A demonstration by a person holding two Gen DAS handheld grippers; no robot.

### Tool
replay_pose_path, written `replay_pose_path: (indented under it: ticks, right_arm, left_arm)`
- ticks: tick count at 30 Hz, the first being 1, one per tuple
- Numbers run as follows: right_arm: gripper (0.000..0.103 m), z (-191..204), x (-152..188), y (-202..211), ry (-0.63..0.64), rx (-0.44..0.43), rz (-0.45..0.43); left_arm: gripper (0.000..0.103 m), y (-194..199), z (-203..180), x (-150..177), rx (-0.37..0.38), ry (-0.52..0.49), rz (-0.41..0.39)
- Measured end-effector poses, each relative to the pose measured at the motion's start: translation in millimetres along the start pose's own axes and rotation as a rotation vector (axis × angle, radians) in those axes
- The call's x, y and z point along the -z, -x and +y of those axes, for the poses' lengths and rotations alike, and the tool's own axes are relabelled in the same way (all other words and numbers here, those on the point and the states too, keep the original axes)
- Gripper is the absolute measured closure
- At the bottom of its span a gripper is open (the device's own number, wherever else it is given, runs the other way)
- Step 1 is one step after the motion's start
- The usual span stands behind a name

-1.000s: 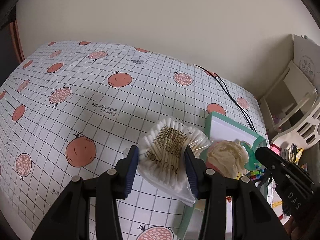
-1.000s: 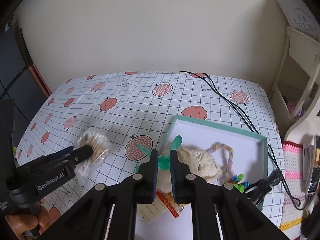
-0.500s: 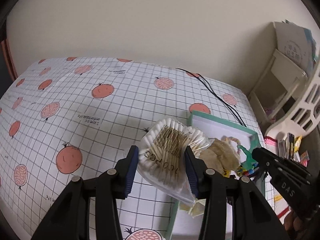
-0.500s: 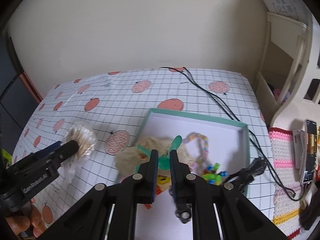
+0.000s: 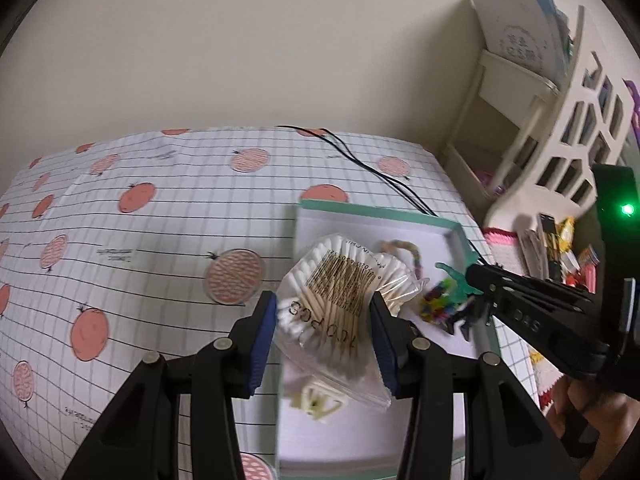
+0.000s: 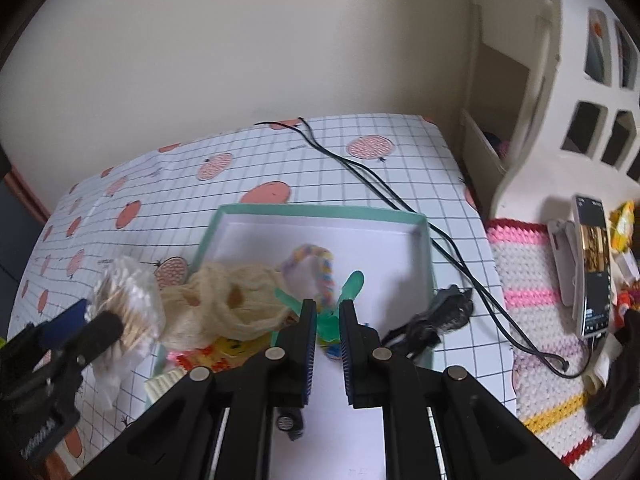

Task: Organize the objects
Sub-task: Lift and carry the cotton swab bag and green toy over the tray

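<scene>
Left tool [image 5: 324, 332] clamped on a clear bag of cotton swabs [image 5: 340, 300], both blue pads pressing the bag's sides, bag lifted over the near left part of the teal-rimmed box [image 5: 384, 214]. In the right wrist view, same bag [image 6: 128, 300] seen at the far left, hanging just outside the box's left wall [image 6: 206, 236].

Right tool [image 6: 326, 332] nearly together, pinching a small green plastic piece [image 6: 348, 290] whose leaf-like ends stick out beyond the fingertips, held above the box floor. In the left wrist view, right tool [image 5: 476, 280] reaching in from the right with the same green piece [image 5: 454, 276] at its tip, over the box's right side.

Inside the box: a crumpled cream cloth [image 6: 224, 304] draped over the near left wall, a pastel braided loop [image 6: 320, 264] near the middle, a cluster of small multicoloured bits [image 5: 436, 306] close to the right tool's tip, a yellow and red packet [image 6: 224, 354] half under the cloth. Far half of the white floor bare.

Box resting on a counter [image 5: 160, 248] covered with a grid cloth printed with orange fruit. Black cable [image 6: 384, 188] running from the far edge past the box's right side; a dark bundle [image 6: 436, 320] lying just beside the right wall. To the right, a pink and white crochet mat [image 6: 532, 268] carrying a phone [image 6: 596, 272], and a white shelf unit [image 5: 532, 120] against the wall. A hand [image 5: 592, 408] gripping the right tool's handle at the near right edge.
</scene>
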State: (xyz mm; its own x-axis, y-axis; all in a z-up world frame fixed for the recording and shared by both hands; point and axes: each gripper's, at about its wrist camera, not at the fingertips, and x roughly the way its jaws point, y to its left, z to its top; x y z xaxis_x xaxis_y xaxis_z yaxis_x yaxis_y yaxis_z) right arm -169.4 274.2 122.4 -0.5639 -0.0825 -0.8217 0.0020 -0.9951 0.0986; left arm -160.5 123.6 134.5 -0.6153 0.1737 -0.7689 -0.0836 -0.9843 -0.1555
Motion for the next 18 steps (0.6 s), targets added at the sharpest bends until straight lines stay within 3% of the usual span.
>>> replay_pose_path:
  ticks: [8, 18]
  right_arm:
    - [0.091, -12, 3, -3, -0.027, 0.030, 0.011]
    - [0.090, -6, 5, -9, -0.003, 0.021, 0.036]
  left_arm:
    - [0.056, -7, -22, 6, 0.048, -0.025, 0.029]
    - [0.055, -24, -39, 16, 0.049, -0.108, 0.110]
